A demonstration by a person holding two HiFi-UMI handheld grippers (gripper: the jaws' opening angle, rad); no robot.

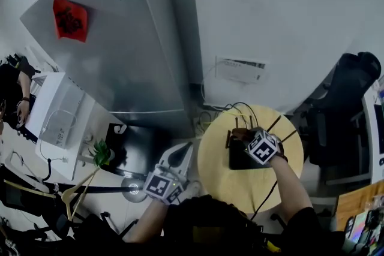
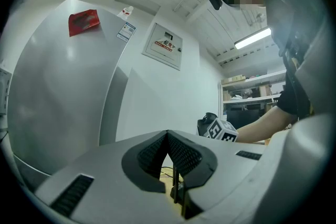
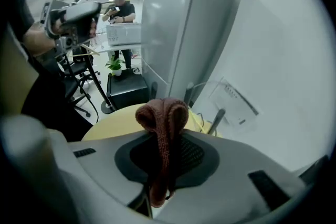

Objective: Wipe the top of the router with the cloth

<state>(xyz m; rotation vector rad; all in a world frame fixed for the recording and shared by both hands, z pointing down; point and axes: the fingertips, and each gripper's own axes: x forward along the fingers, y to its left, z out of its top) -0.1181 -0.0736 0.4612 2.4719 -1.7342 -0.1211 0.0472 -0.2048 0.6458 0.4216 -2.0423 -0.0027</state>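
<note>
A black router (image 1: 239, 160) with thin upright antennas (image 3: 217, 119) sits on the round yellow table (image 1: 216, 171). My right gripper (image 1: 249, 139) hovers over the router's far side and is shut on a reddish-brown knitted cloth (image 3: 163, 128). The cloth bulges out above the jaws and hangs down between them. My left gripper (image 1: 165, 184) is held off the table's left edge. In its own view the left gripper (image 2: 168, 139) points up at the fridge with its pads together and nothing in them. The router's top is mostly hidden under the right gripper.
A tall silver fridge (image 1: 120, 39) stands behind the table, with a white wall box (image 1: 240, 70) and cables beside it. A dark chair (image 1: 345, 105) is to the right. A white cabinet (image 1: 57, 117) and a small plant (image 1: 101, 153) are to the left. Another person (image 3: 119, 5) stands far off.
</note>
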